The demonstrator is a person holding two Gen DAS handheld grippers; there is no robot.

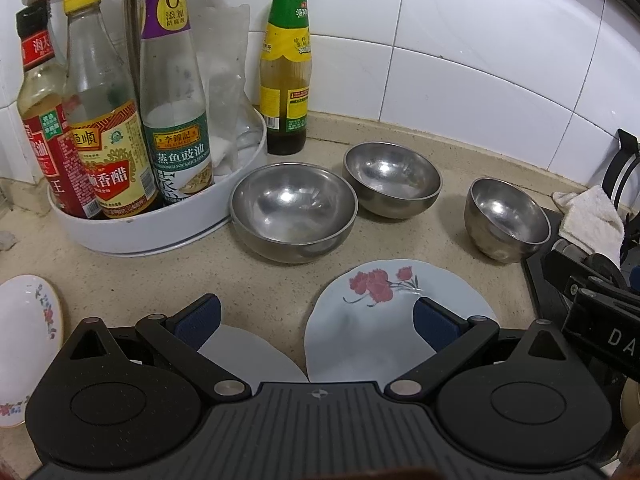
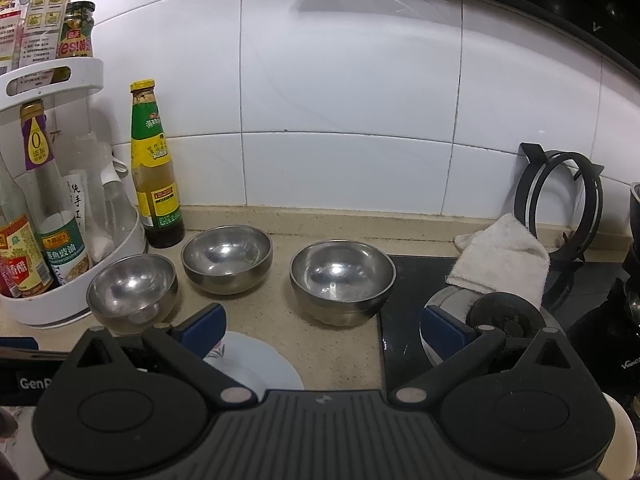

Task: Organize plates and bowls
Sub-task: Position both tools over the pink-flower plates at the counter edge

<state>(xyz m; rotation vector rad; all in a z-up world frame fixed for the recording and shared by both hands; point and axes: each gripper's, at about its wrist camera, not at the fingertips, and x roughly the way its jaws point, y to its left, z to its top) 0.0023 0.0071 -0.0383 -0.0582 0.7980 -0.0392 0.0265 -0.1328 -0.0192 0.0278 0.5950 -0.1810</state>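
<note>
Both my left gripper (image 1: pixel 316 320) and right gripper (image 2: pixel 320 330) hang spread wide, holding nothing. Ahead of them three round steel bowls (image 1: pixel 293 210) sit apart, unstacked; the pale-blue flowered plate (image 1: pixel 384 320) lies under my left fingers. I judge nothing is sorted yet.
</note>
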